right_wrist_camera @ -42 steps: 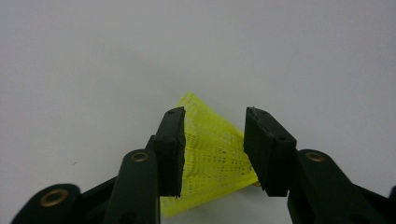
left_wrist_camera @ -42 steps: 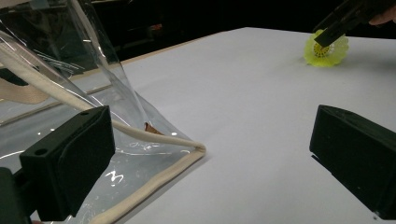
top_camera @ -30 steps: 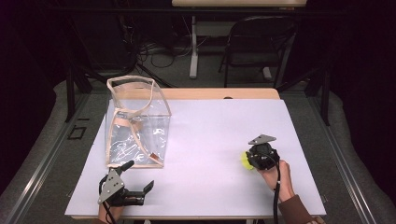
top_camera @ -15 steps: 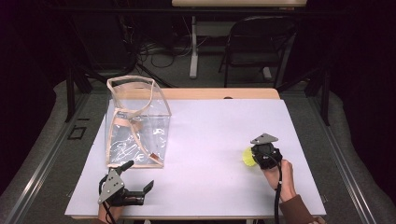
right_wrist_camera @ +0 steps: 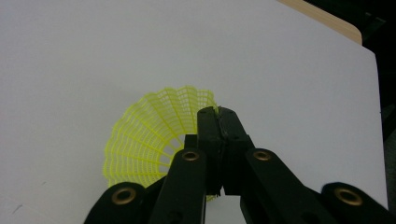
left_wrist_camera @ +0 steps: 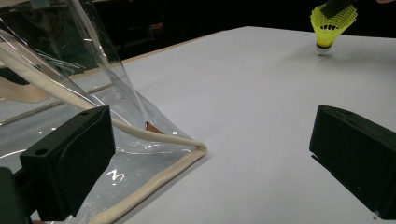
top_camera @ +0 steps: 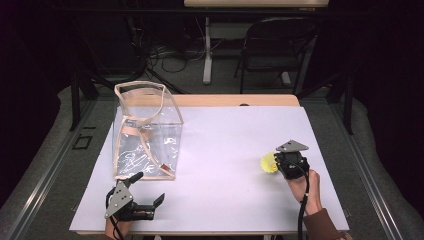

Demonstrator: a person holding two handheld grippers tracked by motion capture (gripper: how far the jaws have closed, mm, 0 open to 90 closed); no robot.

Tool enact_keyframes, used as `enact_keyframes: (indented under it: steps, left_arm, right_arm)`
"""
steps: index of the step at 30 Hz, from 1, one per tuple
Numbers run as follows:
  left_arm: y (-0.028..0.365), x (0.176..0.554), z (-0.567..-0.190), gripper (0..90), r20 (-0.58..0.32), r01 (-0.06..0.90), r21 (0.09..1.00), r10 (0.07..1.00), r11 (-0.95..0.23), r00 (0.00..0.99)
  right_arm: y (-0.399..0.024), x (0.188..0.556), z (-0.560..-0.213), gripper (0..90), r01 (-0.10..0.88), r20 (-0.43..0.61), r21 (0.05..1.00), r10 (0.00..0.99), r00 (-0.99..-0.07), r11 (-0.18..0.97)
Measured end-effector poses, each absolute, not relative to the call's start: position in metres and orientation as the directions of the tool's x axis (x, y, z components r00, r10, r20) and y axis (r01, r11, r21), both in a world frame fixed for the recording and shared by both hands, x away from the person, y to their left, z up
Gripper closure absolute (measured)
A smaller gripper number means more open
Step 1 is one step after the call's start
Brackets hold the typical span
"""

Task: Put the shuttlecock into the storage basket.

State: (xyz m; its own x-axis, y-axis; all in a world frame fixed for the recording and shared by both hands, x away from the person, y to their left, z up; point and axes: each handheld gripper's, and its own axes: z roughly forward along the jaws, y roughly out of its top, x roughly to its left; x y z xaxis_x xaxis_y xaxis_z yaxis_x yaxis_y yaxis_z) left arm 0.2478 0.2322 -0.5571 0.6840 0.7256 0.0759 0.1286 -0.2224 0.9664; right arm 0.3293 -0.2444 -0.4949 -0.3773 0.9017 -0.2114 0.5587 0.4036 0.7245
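A yellow plastic shuttlecock (top_camera: pixel 269 163) hangs at the right of the white table (top_camera: pixel 225 145), cork end down, just above the surface. My right gripper (top_camera: pixel 280 162) is shut on the rim of its mesh skirt (right_wrist_camera: pixel 154 135); the left gripper view shows the shuttlecock (left_wrist_camera: pixel 329 25) far off. A clear plastic bag (top_camera: pixel 145 132) with cream piping stands upright at the left, mouth open. My left gripper (top_camera: pixel 148 189) lies open near the front edge, just in front of the bag's lower corner (left_wrist_camera: pixel 198 149), nothing between its jaws.
A wooden strip (top_camera: pixel 235 100) runs along the table's far edge. Beyond it stand a dark folding chair (top_camera: pixel 277 45) and floor cables. White table surface stretches between the bag and the shuttlecock.
My right gripper has carried the shuttlecock slightly toward the right and nearer the front. The left gripper and the bag stay where they were.
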Motion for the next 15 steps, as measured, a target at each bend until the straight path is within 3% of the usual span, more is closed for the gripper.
enact_keyframes:
  steps: [15]
  left_arm:
    - [0.2321, 0.2478, -0.5572, 0.2, 0.073, 0.131, 0.966, 0.726, -0.221, 0.684]
  right_arm:
    - [-0.2543, 0.3281, -0.4849, 89.3, 0.553, -0.180, 0.748, 0.914, -0.363, 0.367]
